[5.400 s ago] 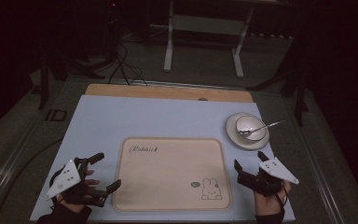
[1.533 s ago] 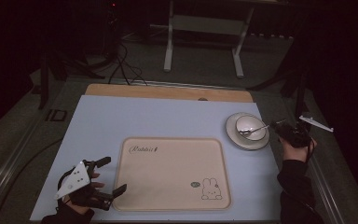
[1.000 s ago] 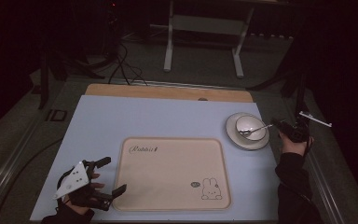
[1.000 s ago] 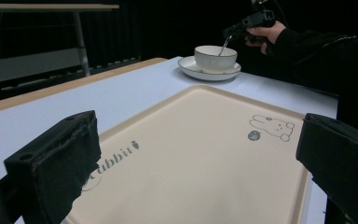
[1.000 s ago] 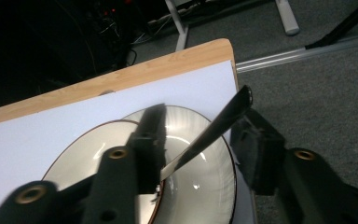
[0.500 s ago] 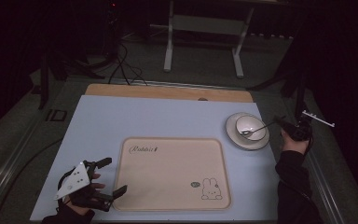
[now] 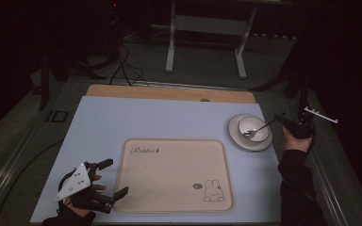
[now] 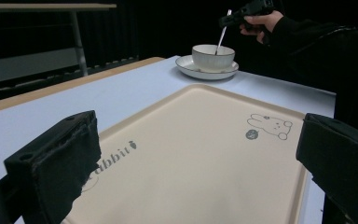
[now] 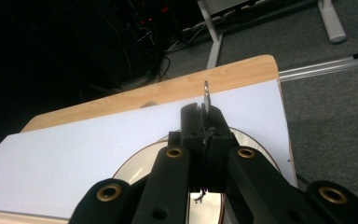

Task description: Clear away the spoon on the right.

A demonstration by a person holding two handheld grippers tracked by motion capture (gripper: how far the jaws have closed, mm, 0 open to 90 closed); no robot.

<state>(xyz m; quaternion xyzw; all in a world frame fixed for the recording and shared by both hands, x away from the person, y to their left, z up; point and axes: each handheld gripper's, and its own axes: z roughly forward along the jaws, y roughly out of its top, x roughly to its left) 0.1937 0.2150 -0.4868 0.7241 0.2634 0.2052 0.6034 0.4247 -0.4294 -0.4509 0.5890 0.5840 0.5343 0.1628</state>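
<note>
Right gripper (image 7: pixel 283 120): you held it just beside the bowl's right edge, above the bench's far right part; its jaws had just been closing and were clenched on the spoon's handle.
Spoon (image 7: pixel 258 129): its handle ran up to the right from the bowl into your right jaws; its head lay inside the bowl. In the right gripper view the handle's tip (image 9: pixel 206 95) stuck out past the pressed-together jaw pads.
Bowl (image 7: pixel 253 128): white with a dark rim, it stood on a saucer (image 7: pixel 239 141) at the far right of the bench, just beyond the tray's far right corner.
Left gripper (image 7: pixel 106 180): you held it low at the near left corner of the bench, touching or just short of the tray's near left edge; which, you could not tell from the pictures. Its jaws were released, spread wide with nothing between the pads.
Left gripper view: the two black pads stood well apart at either side, and the tray (image 8: pixel 200 154) lay beyond them, with the bowl (image 8: pixel 213 57) and your right hand (image 8: pixel 261 21) farther off.
Tray (image 7: pixel 174 172): beige, bare, printed with a rabbit (image 7: pixel 213 192) near its near right corner and lettering at its far left; it lay flat at the middle of the bench.
Bench (image 7: pixel 160 117): pale blue top with a wooden strip along the far edge.
</note>
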